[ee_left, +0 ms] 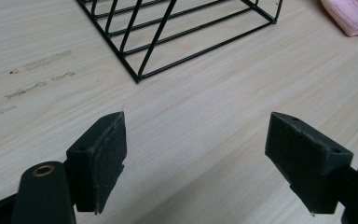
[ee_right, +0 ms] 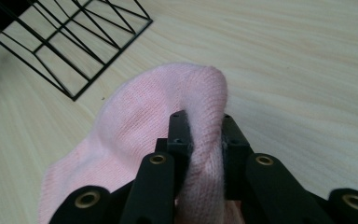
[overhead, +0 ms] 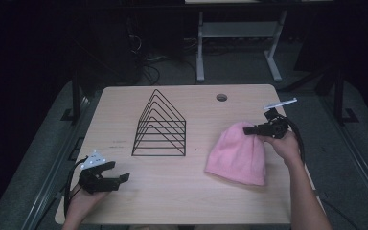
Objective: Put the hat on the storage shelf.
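The right tongs are pinching a raised fold of the pink knit hat, the jaws pressed onto the fabric from both sides near its rounded crown. In the high view the right tongs sit at the hat's far end, toward the right edge of the counter, while the rest of the pink knit hat lies slumped on the wood with its wider open end toward the near edge.

The left tongs are spread wide with nothing between the jaws, low over bare wood; in the high view the left tongs are by the near left corner, well apart from the hat.

Between the two, at the middle of the counter, stands a black wire rack of nested triangular frames; its corner shows in the left gripper view and in the right gripper view.

The hat looks light, soft and limp: it will likely sag and stretch from a single pinch rather than hold shape. A knit like this should not slip easily between the pads, and it is not fragile. A fold at the crown serves for lifting; the doubled brim at the open end would probably give a firmer hold for the second tongs.
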